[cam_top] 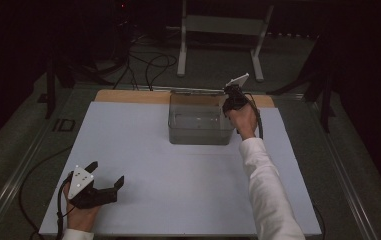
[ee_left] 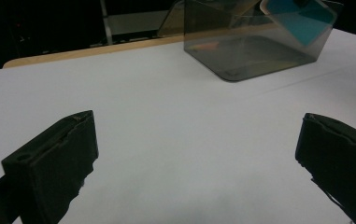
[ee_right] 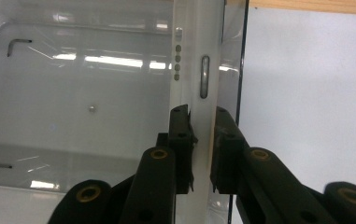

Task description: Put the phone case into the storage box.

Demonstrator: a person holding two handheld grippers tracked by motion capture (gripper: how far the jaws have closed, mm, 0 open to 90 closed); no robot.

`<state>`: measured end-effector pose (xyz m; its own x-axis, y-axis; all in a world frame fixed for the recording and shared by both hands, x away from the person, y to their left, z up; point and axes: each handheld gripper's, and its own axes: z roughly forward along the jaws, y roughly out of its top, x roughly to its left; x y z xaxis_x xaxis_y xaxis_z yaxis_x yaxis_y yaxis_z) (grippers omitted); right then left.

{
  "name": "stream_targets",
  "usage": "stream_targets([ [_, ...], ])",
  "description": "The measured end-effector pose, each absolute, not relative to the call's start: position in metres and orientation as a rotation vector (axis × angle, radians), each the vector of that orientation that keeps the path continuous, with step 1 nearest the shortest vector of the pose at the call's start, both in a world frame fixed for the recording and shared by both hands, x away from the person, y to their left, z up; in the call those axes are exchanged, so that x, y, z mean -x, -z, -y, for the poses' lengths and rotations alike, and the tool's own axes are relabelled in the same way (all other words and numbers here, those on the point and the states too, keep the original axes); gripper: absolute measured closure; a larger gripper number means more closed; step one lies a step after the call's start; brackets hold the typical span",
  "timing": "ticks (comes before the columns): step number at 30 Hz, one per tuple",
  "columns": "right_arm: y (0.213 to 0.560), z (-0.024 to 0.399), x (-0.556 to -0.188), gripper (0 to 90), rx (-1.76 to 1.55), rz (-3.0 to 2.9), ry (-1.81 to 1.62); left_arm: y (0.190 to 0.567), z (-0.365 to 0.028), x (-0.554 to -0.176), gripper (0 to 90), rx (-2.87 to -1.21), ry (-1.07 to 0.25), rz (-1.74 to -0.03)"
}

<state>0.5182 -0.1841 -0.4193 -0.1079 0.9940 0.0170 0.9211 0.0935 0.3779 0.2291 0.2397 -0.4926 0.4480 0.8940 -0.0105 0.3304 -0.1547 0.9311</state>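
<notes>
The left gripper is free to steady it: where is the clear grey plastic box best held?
Its left wall's top rim, from above: the box is open-topped with thin upright walls the open left gripper can straddle, away from the right gripper clamping the white slab.

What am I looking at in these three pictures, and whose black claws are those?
A person sits at a table holding a two-jaw gripper in each hand. One picture looks down from above; the other two come from cameras riding on each gripper. The left gripper rests near the table's edge, jaws wide apart and holding nothing. The right gripper reaches over a clear plastic bin at the far side, jaws closed on a thin white phone-like slab held edge-on. Whether the bin holds anything else is hard to tell.
</notes>
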Motion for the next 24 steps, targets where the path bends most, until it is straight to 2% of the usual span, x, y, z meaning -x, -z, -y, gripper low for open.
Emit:
stream_targets([
  [24, 0.4241, 0.1761, -0.5187, 81.3, -1.894, -2.145, -0.407, 0.4931, -0.2386, -0.2295, 0.1, -1.713, -0.707, -1.064],
])
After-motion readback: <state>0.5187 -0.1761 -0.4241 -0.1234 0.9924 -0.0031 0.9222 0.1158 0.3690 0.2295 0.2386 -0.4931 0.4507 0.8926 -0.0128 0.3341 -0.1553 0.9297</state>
